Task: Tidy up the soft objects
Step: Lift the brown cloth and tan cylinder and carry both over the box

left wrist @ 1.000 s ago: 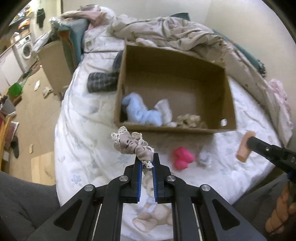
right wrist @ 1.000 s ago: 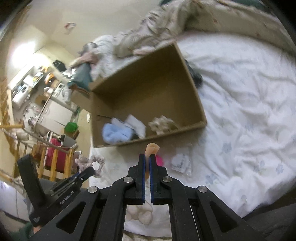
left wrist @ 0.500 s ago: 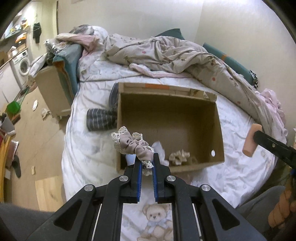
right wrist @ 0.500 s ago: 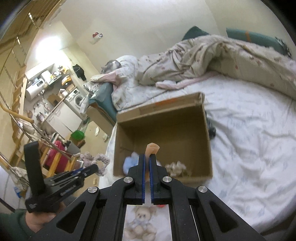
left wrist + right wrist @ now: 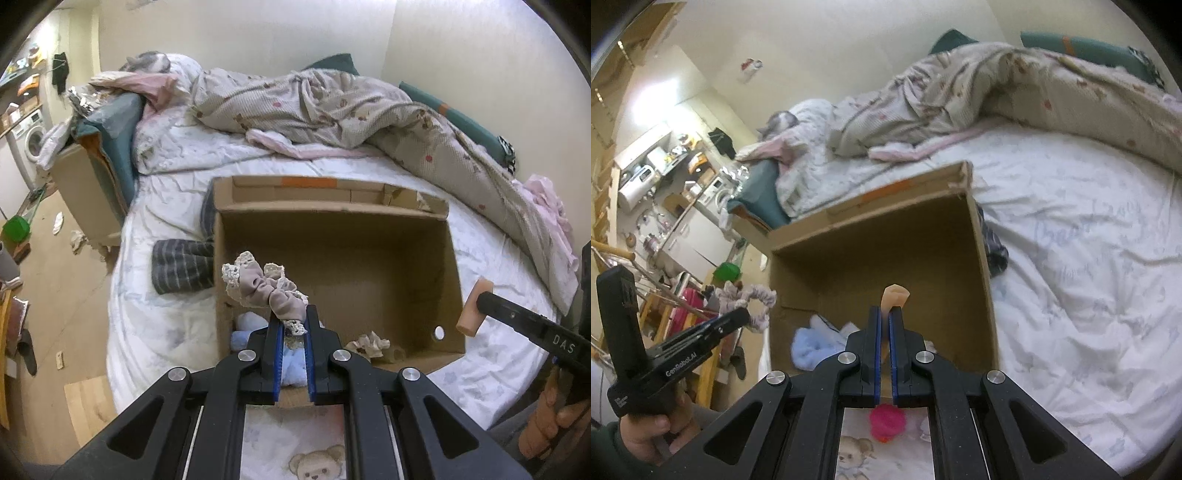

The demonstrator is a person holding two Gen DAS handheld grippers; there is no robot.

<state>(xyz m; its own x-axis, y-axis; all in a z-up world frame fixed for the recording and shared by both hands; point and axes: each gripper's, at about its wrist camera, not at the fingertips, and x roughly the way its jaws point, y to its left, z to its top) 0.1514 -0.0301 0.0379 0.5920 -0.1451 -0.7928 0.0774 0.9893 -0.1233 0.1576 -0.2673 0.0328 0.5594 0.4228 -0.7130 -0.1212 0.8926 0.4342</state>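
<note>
My left gripper (image 5: 292,320) is shut on a beige lace-trimmed scrunchie (image 5: 260,288), held above the front left corner of an open cardboard box (image 5: 369,210) on the bed. My right gripper (image 5: 885,322) is shut on a peach soft piece (image 5: 894,298), held over the box (image 5: 975,236) near its front edge. In the left wrist view the right gripper (image 5: 484,303) with the peach piece (image 5: 473,306) hangs by the box's right wall. Inside lie a light blue soft item (image 5: 812,345) and a crumpled beige item (image 5: 367,342). A pink soft toy (image 5: 887,422) lies on the bed before the box.
A rumpled quilt (image 5: 332,107) covers the far side of the bed. A dark striped cloth (image 5: 183,269) lies left of the box. A bear-print sheet (image 5: 317,461) lies under my grippers. The floor and a washing machine (image 5: 31,140) are off to the left.
Both grippers have risen and tilted up, each still holding its item; the views now look across the box toward the far quilt. The pink toy has dropped from the left wrist view.
</note>
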